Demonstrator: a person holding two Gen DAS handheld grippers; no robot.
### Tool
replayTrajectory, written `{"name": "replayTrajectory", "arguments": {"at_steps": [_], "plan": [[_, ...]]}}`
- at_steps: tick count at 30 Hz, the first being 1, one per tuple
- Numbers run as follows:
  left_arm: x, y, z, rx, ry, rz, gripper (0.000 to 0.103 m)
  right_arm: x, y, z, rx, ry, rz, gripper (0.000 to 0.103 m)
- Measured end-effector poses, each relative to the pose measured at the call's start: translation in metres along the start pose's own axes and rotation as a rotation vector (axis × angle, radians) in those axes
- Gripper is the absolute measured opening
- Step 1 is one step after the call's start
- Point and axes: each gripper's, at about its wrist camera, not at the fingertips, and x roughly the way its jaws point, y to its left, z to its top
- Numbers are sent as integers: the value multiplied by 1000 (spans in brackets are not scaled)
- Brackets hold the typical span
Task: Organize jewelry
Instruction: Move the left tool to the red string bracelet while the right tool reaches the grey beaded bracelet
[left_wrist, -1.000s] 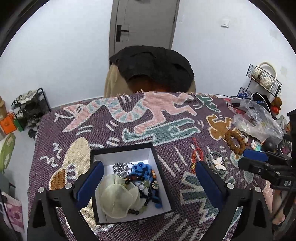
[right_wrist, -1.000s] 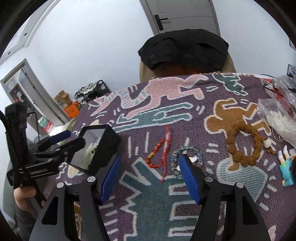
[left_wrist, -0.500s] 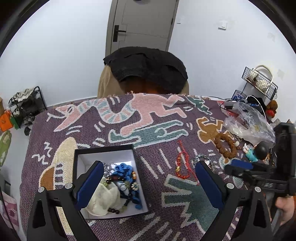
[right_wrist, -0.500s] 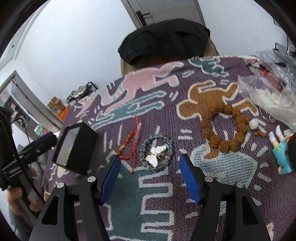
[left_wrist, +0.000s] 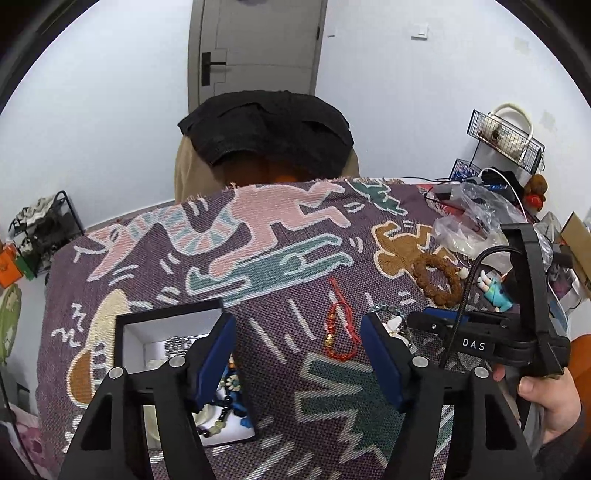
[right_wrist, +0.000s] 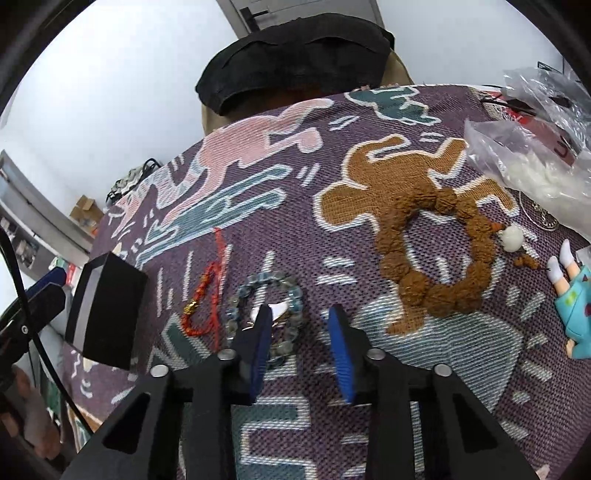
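Note:
A black box with a white lining (left_wrist: 168, 334) holds several bead bracelets; it shows as a dark block in the right wrist view (right_wrist: 107, 310). On the patterned blanket lie a red cord bracelet (right_wrist: 205, 306), a grey-blue bead bracelet with a white butterfly charm (right_wrist: 291, 295) and a big brown bead bracelet (right_wrist: 439, 254). My right gripper (right_wrist: 301, 319) is open and low over the grey-blue bracelet, its left finger over the charm and the bracelet's right side between the fingers. My left gripper (left_wrist: 299, 332) is open and empty, just right of the box.
Clear plastic bags (right_wrist: 532, 155) and a small blue doll (right_wrist: 576, 306) lie at the blanket's right edge. A chair with a black garment (left_wrist: 266, 140) stands behind the table. A wire rack (left_wrist: 506, 136) is on the right.
My right gripper has moved right and down onto the grey-blue bracelet, and its fingers have narrowed. My left gripper has shifted right, away from over the box.

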Motion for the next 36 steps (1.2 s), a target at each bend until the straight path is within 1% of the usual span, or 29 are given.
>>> {"name": "replayTrajectory", "arguments": {"at_steps": [3,4,6,7,9,14,21,25,28,29,31,32,33,34,36], "plan": [[7,-8,2,12,10,-8,67,7,1,1,-2,26,32,30],[10,-11,2,19,16,-9,65,10,4,0,-16,35,30,29],[15,-15,4,29,29,-14,61,12,9,-1,-54,25,-14,22],[17,-17,4,33,34,-17,60,13,11,-1,-76,26,-38,15],[24,-19,5,37,47,-16,60,13,10,0,-87,33,-39,11],[40,-23,3,37,81,-16,59,0,-1,-1,-75,-10,-19,10],[65,-34,-1,52,135,-18,59,-36,-10,5,-53,-103,31,10],[83,-37,-6,66,178,-9,48,-54,-12,9,-53,-141,44,10],[95,-36,-11,60,203,1,44,-63,-11,11,-51,-160,61,10],[99,-35,-13,58,212,6,38,-66,-12,11,-50,-166,66,10],[104,-33,-17,52,221,17,30,-72,-12,13,-47,-179,78,10],[103,-33,-18,55,210,19,22,-75,-12,14,-47,-184,81,10],[104,-33,-18,59,212,30,17,-77,-12,14,-46,-190,85,10],[104,-32,-18,63,210,38,7,-80,-11,15,-45,-194,90,10],[103,-30,-18,55,211,22,7,-82,-9,17,-46,-201,93,10]]}}
